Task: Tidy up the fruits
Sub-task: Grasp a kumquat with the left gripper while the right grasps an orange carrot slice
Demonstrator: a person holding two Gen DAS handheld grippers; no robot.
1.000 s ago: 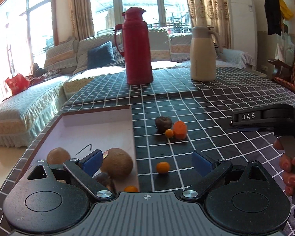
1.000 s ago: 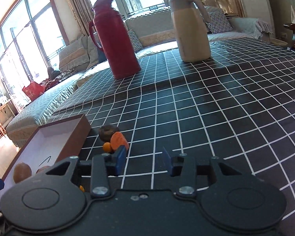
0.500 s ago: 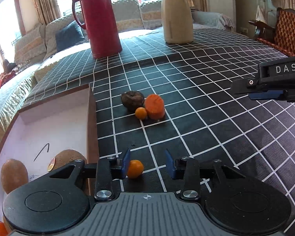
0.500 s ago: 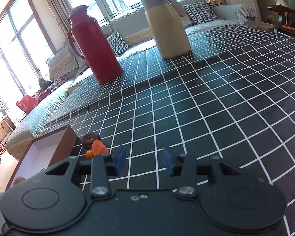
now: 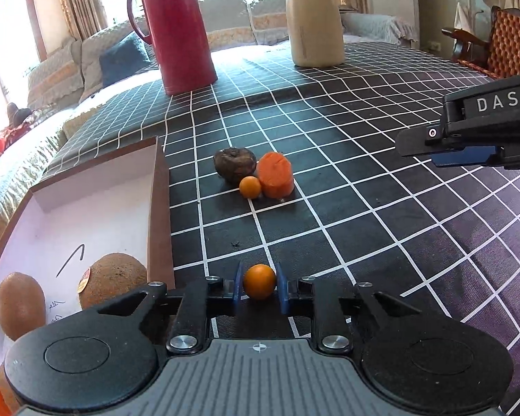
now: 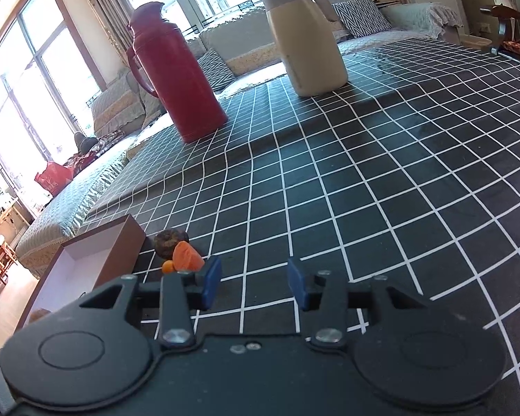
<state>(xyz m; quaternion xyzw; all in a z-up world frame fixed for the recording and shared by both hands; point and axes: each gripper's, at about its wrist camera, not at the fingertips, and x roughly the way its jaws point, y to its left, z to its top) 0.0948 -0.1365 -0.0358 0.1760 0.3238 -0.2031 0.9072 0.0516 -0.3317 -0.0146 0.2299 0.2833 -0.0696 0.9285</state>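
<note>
Left jaws pinch a small orange fruit on the tabletop; slip is the risk.

Left wrist view: the left gripper (image 5: 259, 287) has just closed its jaws onto the kumquat (image 5: 259, 281), low on the checked tabletop (image 5: 381, 242) beside the box (image 5: 159, 208) holding kiwis (image 5: 112, 284); round and smooth, it could squirt out on lifting. Right wrist view: the right gripper (image 6: 253, 286) hangs with narrow, empty jaws near the carrot piece (image 6: 187, 256), which it might nudge.
</note>
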